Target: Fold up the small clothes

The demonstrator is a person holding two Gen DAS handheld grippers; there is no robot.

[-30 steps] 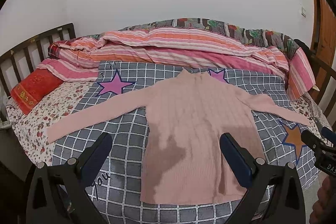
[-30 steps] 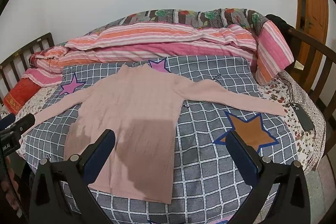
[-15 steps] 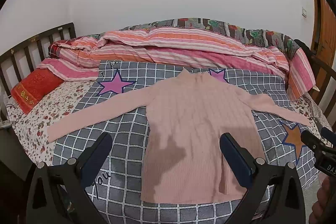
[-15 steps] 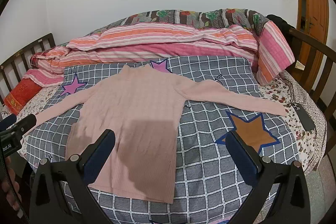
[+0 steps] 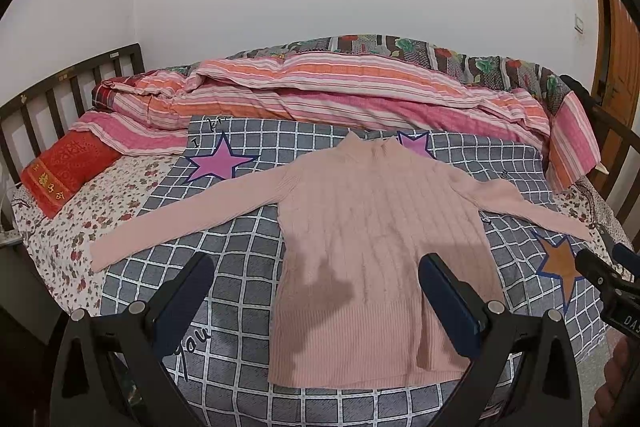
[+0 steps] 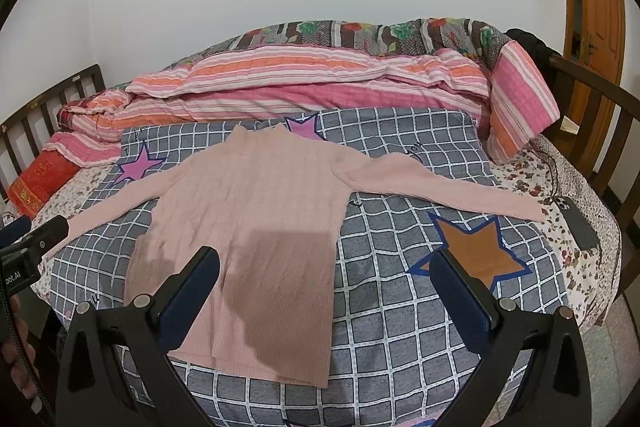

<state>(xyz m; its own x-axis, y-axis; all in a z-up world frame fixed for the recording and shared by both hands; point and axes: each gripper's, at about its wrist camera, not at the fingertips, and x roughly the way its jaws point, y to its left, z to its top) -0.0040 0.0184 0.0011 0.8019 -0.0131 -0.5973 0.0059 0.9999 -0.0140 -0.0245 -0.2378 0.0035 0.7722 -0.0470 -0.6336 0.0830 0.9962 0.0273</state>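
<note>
A pink ribbed sweater (image 5: 372,227) lies flat, front up, on a grey checked blanket (image 5: 240,255), both sleeves spread wide; it also shows in the right wrist view (image 6: 256,227). My left gripper (image 5: 316,267) is open and empty, held above the sweater's lower hem, apart from it. My right gripper (image 6: 324,263) is open and empty, above the sweater's lower right side. The left sleeve cuff (image 5: 100,251) and right sleeve cuff (image 6: 532,213) lie free on the bed.
A rolled striped pink quilt (image 5: 360,95) lies along the far side. A red pillow (image 5: 64,167) sits at the left by the wooden headboard (image 5: 60,87). A dark phone (image 6: 576,223) lies on the floral sheet at right. A wooden door (image 6: 596,7) stands far right.
Both grippers have held nearly still, drifting slightly back from the bed. The shadow on the sweater has shifted a little. The sweater has not moved.
</note>
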